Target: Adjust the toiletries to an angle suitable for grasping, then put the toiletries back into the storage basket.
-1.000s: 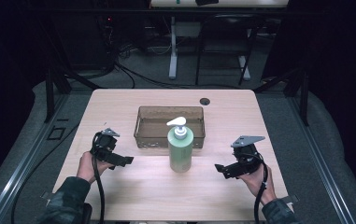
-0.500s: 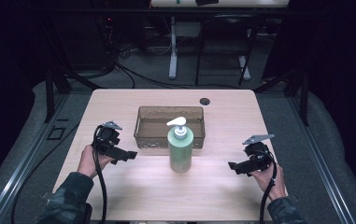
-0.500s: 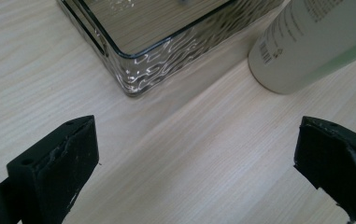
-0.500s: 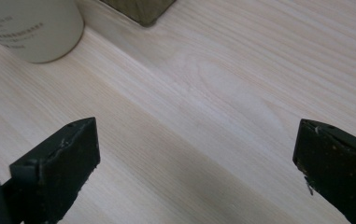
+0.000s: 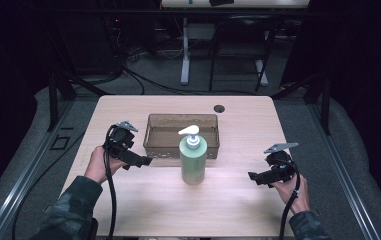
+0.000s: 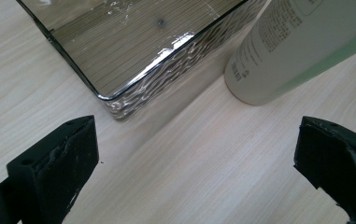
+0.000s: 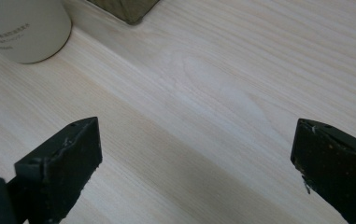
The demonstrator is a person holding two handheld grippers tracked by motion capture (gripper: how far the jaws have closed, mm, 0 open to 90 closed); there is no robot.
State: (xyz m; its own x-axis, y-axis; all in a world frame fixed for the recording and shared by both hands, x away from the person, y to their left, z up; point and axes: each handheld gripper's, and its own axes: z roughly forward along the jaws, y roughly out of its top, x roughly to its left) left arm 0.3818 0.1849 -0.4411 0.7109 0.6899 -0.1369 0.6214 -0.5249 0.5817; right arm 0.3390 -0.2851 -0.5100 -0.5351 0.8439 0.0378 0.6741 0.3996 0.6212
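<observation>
Since the earlier frames both hands have shifted: in the high view the left gripper [image 5: 140, 161] has moved up and toward the centre of the frame, and now sits just beside the lower left corner of the tray [image 5: 154, 136], while the right gripper [image 5: 254, 176] has drifted outward and down, to the lower right of the frame, well apart from the bottle. The green pump bottle [image 5: 193, 159] and the tray have stayed where they were; the bottle stands upright at the frame's centre, just in front of the tray's near wall, on the pale wooden table [image 5: 248, 125]. A small dark round hole [image 5: 219, 108] lies on the tabletop above the tray.

In the left gripper view the jaws stand wide apart at the bottom corners with nothing between them. The tray's rippled corner [image 6: 133, 93] fills the upper left, and the bottle's base [image 6: 269, 70] sits in the upper right, close beside it.

In the right gripper view the jaws are likewise spread wide over bare wood. The bottle's base [image 7: 24, 32] shows in the upper left corner, with a tray corner [image 7: 126, 9] at the top edge.
</observation>
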